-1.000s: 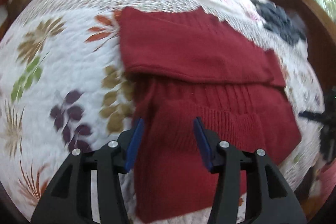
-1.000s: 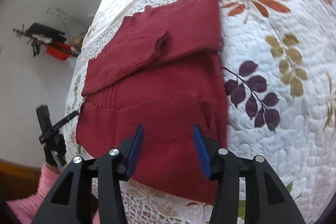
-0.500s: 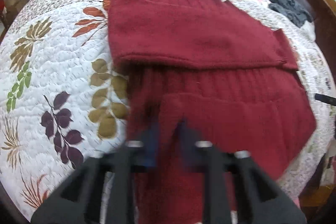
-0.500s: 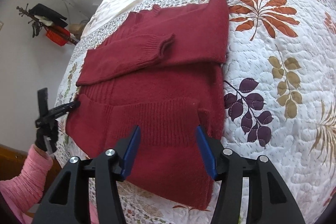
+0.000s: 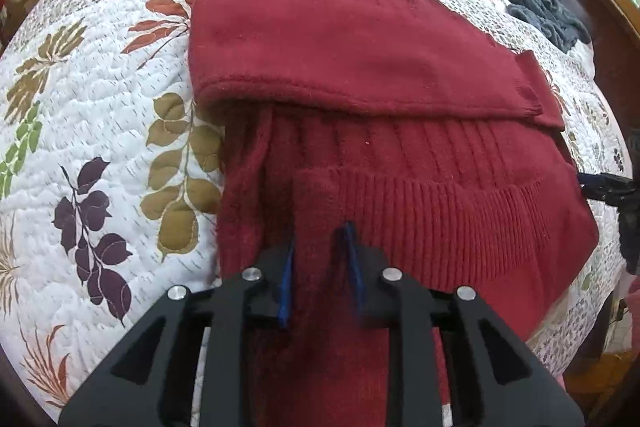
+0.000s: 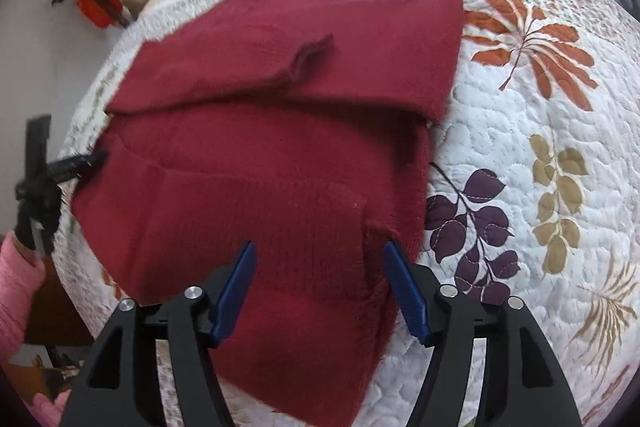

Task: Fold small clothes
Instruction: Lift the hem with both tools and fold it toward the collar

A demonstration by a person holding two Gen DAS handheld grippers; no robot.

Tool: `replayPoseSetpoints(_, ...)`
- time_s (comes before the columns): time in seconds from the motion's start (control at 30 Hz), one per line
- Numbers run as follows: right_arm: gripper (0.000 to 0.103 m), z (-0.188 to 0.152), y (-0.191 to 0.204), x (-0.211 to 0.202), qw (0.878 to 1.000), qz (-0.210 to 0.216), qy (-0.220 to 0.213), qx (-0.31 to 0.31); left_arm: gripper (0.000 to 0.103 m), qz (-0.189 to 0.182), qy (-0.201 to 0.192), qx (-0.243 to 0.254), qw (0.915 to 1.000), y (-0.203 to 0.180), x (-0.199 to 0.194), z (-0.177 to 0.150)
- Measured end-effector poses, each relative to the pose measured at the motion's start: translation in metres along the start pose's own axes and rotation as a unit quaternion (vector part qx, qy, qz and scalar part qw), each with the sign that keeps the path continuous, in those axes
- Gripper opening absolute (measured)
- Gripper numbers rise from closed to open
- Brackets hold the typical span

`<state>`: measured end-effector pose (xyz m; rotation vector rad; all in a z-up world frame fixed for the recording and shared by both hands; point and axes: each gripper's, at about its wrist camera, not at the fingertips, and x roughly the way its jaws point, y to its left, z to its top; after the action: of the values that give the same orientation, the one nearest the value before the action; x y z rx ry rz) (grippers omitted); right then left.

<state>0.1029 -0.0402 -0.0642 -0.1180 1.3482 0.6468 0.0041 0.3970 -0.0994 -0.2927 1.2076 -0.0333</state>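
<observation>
Left wrist view: our left gripper (image 5: 320, 267) is narrowed down, blue pads close together with a pinch of the red sweater (image 5: 360, 75) between them at the near hem; it looks clamped on the knit. The sweater lies flat on the quilt (image 5: 100, 131) of the bed, top part with a sleeve folded across, ribbed band just ahead of the pads. A grey garment (image 5: 536, 3) sits well apart near the far edge. Right wrist view: our right gripper (image 6: 320, 279) is wide open, hovering over the sweater's near edge, holding nothing. The pads straddle the ribbed patch, not touching it as far as we can tell. The left gripper shows at the sweater's far side, a pink sleeve (image 6: 20, 291) behind it. Risks: the left pinch may have caught one layer only, so lifting would peel the fold apart. If we lift with the right side still free, the hem would skew and drag the folded sleeve off.
</observation>
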Motion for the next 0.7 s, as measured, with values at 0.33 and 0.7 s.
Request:
replayPoseSetpoints(0.33,0.007,-0.008,0.005,0.007,1.0,0.003,0.013,-0.006,0.006,0.005,-0.032,0.011,0.9994,-0.015,-0.02,-0.011)
replayPoseSetpoints(0.7,0.006,-0.01,0.01,-0.076,0.995,0.044,-0.092,0.013,0.005,0.007,-0.136,0.01,0.9906,-0.029,-0.09,-0.013)
